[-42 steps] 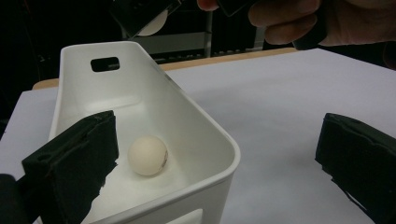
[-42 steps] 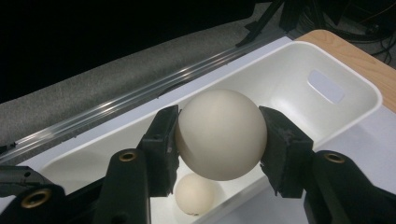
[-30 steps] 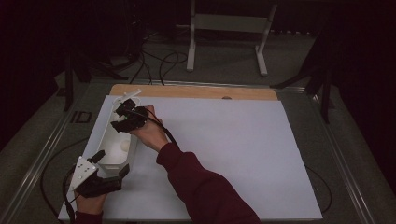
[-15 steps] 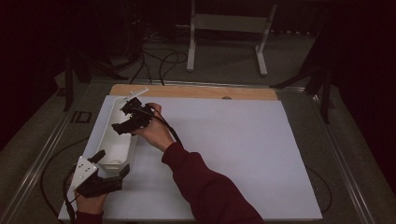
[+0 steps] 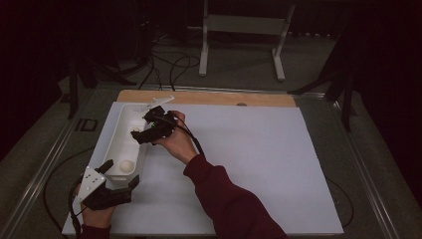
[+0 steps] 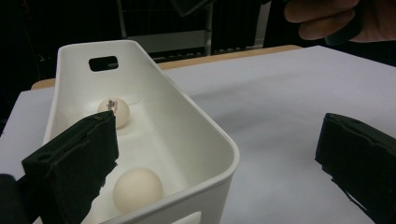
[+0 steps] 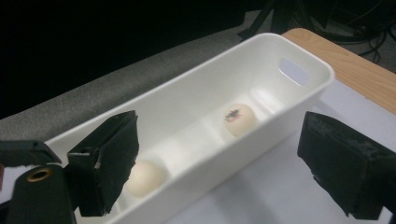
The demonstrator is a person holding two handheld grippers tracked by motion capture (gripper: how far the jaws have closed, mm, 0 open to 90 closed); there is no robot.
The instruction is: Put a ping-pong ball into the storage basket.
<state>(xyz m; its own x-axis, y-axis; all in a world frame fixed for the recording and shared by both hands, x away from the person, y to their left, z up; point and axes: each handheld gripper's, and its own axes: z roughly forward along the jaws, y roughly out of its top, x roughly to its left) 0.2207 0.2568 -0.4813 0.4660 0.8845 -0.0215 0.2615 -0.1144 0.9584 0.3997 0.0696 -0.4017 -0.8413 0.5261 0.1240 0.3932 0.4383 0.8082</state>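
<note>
Two balls, a marked ball (image 7: pixel 239 119) and a plain ball (image 7: pixel 144 178), lie in the white bin (image 5: pixel 115 140). The right claw (image 5: pixel 149 125) has just been opening, empty; the left claw (image 6: pixel 215 163) (wide) straddles the near end. No balls remain on the desk (image 5: pixel 259 164).

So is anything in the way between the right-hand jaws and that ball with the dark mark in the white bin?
Nothing visible. The right gripper, jaws open and just widened with nothing between them, looks over the white bin's open top. The marked ball lies uncovered on the bin floor, apart from the plain ball.
</note>
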